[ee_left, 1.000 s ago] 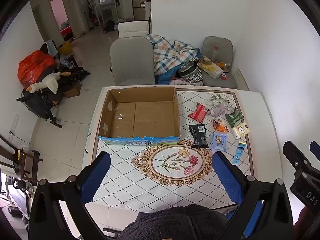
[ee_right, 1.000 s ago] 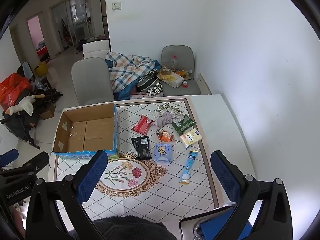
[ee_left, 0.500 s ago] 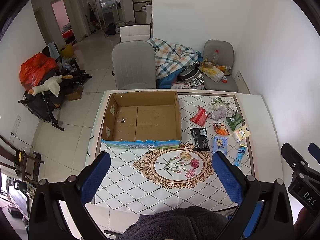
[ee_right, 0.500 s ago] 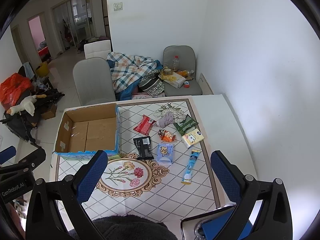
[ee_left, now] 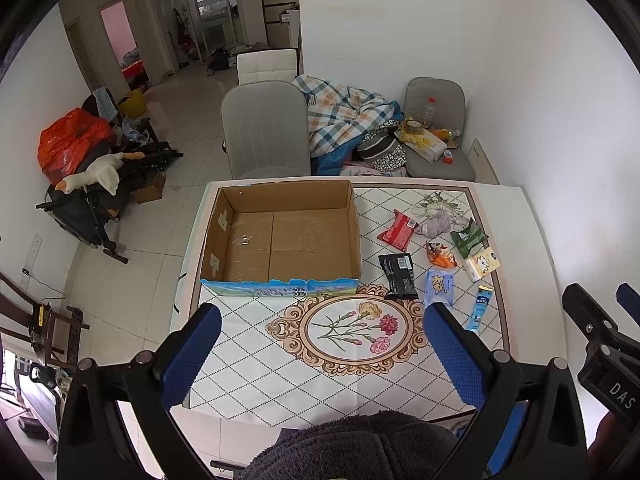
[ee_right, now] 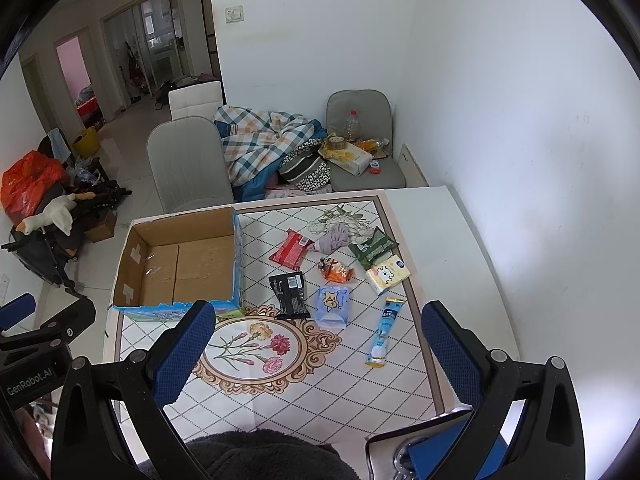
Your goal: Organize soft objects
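An empty cardboard box [ee_left: 280,236] sits on the left of the table [ee_left: 256,372], also in the right wrist view [ee_right: 180,264]. To its right lie soft packets: a red one [ee_right: 291,249], a black one [ee_right: 291,295], a light blue tissue pack [ee_right: 332,305], an orange one [ee_right: 337,271], a green one [ee_right: 374,249], a cream tissue pack [ee_right: 388,274], a blue tube [ee_right: 383,331] and a grey cloth [ee_right: 336,237]. My left gripper [ee_left: 320,354] and right gripper [ee_right: 316,354] are open, empty, high above the table's near edge.
A grey chair [ee_left: 266,128] stands behind the table. A second chair [ee_left: 436,128] with a bottle and clutter and a plaid blanket [ee_left: 344,116] are at the back by the wall. A dark fuzzy item [ee_left: 352,448] fills the bottom of both views.
Both grippers have risen and pulled back a little, so the table looks smaller and lower in both views. Nothing on the table has moved.
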Motion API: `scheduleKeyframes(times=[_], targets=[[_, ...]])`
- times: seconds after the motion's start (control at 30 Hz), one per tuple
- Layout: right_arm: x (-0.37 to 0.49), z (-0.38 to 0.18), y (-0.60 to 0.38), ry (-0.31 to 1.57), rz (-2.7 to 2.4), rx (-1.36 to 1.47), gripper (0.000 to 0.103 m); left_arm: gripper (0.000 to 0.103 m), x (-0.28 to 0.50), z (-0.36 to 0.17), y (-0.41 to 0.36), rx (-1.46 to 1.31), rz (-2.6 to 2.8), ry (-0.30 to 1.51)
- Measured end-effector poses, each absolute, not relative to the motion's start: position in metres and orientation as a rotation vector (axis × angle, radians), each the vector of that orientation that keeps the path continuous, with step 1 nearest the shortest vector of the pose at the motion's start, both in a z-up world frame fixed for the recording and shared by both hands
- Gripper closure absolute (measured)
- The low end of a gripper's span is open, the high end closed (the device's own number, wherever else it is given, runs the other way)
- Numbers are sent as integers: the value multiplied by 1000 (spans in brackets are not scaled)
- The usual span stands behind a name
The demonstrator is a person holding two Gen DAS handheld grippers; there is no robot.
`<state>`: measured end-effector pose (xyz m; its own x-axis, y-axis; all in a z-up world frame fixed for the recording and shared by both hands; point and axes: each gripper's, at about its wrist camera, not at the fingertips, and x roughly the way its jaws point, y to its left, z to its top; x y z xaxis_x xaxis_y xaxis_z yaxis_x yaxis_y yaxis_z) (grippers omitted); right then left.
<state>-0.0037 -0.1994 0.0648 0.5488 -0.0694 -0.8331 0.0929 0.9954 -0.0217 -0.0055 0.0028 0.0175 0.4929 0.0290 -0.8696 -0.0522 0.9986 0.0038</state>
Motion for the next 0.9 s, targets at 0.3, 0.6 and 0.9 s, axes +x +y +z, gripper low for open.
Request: scheduleKeyframes(times=[0.3, 0.6, 0.9], targets=[[-4, 67, -203, 976, -97, 30, 0, 0, -4, 18, -1, -21, 51, 1046], [-3, 69, -205, 974, -97, 30, 0, 0, -2, 18, -3, -22, 55, 1045], [0, 72, -209, 966, -91, 32, 0, 0, -1, 18, -2, -22, 59, 1038]])
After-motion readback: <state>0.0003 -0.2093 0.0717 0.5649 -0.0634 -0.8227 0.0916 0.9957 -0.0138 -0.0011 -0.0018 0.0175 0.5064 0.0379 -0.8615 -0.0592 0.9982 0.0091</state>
